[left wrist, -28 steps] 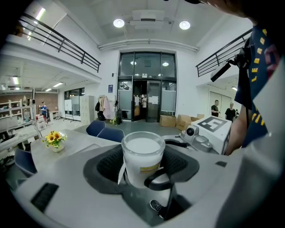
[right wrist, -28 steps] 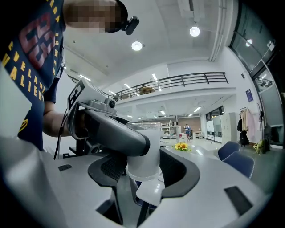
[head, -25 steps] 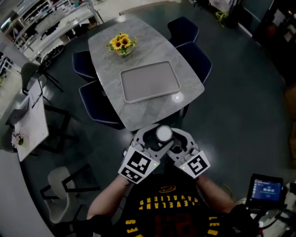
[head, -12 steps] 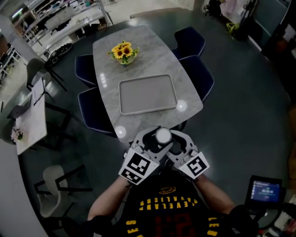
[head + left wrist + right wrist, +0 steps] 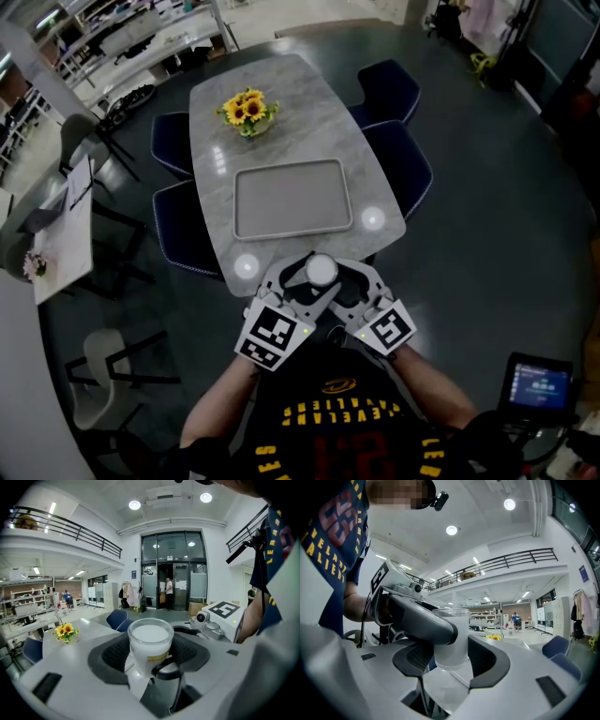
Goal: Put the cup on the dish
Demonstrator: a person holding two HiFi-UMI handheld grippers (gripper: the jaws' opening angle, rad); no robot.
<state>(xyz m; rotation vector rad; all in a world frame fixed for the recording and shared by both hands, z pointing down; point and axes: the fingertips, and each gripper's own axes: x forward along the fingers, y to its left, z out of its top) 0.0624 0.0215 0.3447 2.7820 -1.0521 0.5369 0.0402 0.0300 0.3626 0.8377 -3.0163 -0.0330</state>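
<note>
Nearest, at six o'clock by the person's chest, the left gripper (image 5: 298,281) and right gripper (image 5: 345,283) were both clamped on one upright, whitish cup (image 5: 322,270). It was judged light, smooth-walled and liable to slip, so best held mid-wall. At twelve o'clock the grey tray (image 5: 291,199) lay on the marble table (image 5: 314,108), with sunflowers (image 5: 247,110) beyond.

The cup (image 5: 321,270) is carried closer to the table (image 5: 309,112), now reaching its near edge in the head view. The tray (image 5: 292,199) is seen nearer to it.
</note>
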